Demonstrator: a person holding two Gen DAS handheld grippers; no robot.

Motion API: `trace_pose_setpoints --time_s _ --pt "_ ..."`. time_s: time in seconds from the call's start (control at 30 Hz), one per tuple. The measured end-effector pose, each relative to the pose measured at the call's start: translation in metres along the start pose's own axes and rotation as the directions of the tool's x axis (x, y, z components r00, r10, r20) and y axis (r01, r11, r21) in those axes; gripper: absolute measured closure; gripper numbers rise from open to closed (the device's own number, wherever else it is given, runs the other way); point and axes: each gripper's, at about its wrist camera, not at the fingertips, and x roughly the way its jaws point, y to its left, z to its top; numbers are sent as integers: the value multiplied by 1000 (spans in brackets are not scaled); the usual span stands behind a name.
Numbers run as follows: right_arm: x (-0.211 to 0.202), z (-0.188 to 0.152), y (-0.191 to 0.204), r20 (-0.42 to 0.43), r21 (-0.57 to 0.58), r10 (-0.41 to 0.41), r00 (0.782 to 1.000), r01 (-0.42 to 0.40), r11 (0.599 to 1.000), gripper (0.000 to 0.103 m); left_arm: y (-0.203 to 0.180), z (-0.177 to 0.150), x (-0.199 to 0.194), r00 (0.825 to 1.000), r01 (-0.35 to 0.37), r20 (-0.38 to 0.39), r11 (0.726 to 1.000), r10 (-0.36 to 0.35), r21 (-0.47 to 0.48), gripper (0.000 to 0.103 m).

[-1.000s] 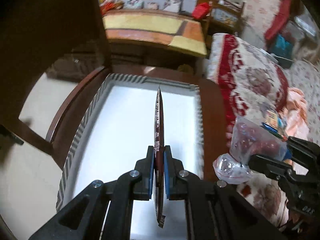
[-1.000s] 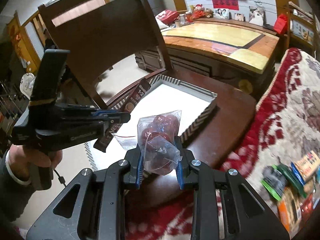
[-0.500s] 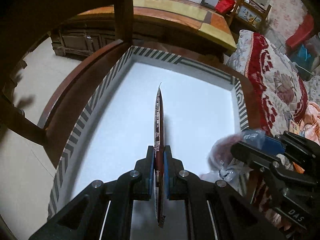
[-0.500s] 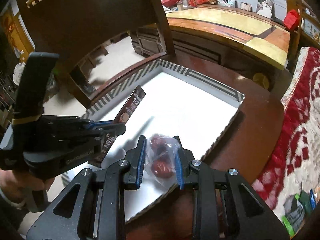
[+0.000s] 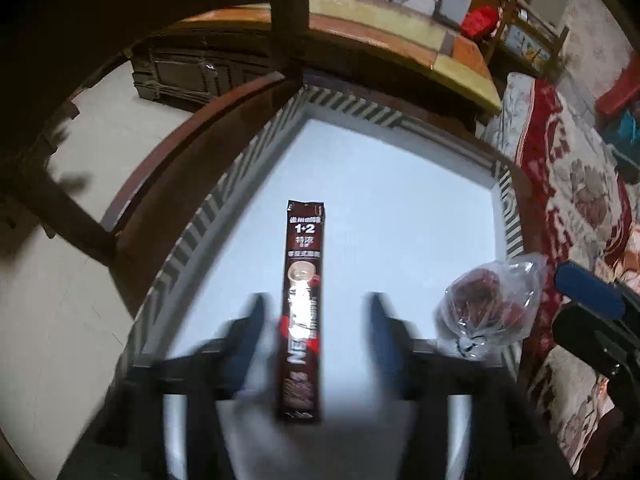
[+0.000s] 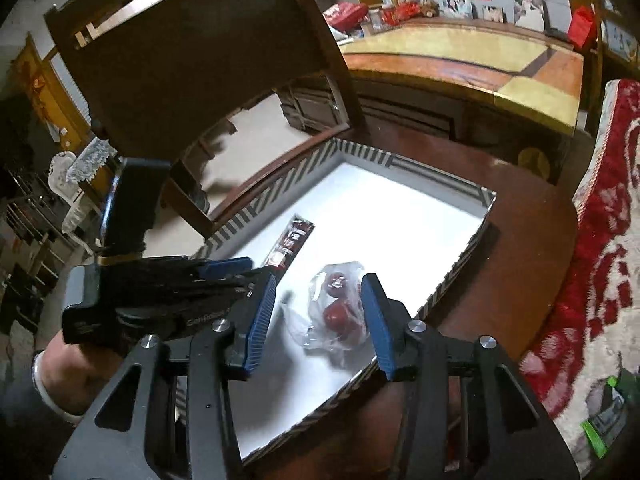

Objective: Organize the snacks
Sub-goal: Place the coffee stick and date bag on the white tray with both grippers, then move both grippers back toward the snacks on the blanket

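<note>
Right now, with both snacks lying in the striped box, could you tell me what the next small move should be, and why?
Probably lift both grippers clear of the box. The coffee stick and the bag of red fruit lie on its white floor, and the left gripper and right gripper, having just opened, press on neither. More snacks wait on the blanket.

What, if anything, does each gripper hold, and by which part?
Nothing. The left gripper has just opened around the coffee stick; the right gripper has opened off the clear bag.

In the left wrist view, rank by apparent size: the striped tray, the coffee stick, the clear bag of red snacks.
1. striped tray, plainly largest.
2-3. coffee stick and clear bag: the stick is longer, the bag wider; too close to rank.
</note>
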Motion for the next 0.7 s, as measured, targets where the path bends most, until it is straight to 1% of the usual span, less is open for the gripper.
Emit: trace_pose_setpoints --time_s 0.03,0.13,0.27,0.3,0.37,0.43,0.53,0.63,0.7 --pt "-4 0 1 2 -1 0 1000 0 1000 59 0 -1 -7 1000 3 21 1000 -3 -6 28" --pt "-15 -4 3 2 6 10 1000 -10 1000 59 -4 -3 -23 998 -19 55 1000 19 2 21" --pt "-33 -12 4 25 14 19 1000 -20 1000 59 -18 -7 -45 994 -34 100 999 32 25 20" --pt "-43 -17 3 35 13 22 999 -23 1000 59 -22 -8 -49 994 -32 108 999 29 32 19" --pt "-55 -22 1 49 15 20 999 -20 1000 59 -34 -11 -58 993 -24 120 999 19 47 18" --pt "-73 -30 -7 68 23 12 998 -13 1000 59 -48 -15 -65 992 3 125 998 -11 66 16" --pt "-104 -47 -29 94 61 -32 995 27 998 59 -72 -19 -73 990 45 126 994 -57 102 14" --pt "-134 -69 -56 104 119 -98 990 86 989 52 -100 -26 -76 989 85 108 985 -102 148 13" --pt "-152 -88 -74 105 155 -142 984 125 980 52 -118 -29 -76 988 105 94 980 -122 172 13"
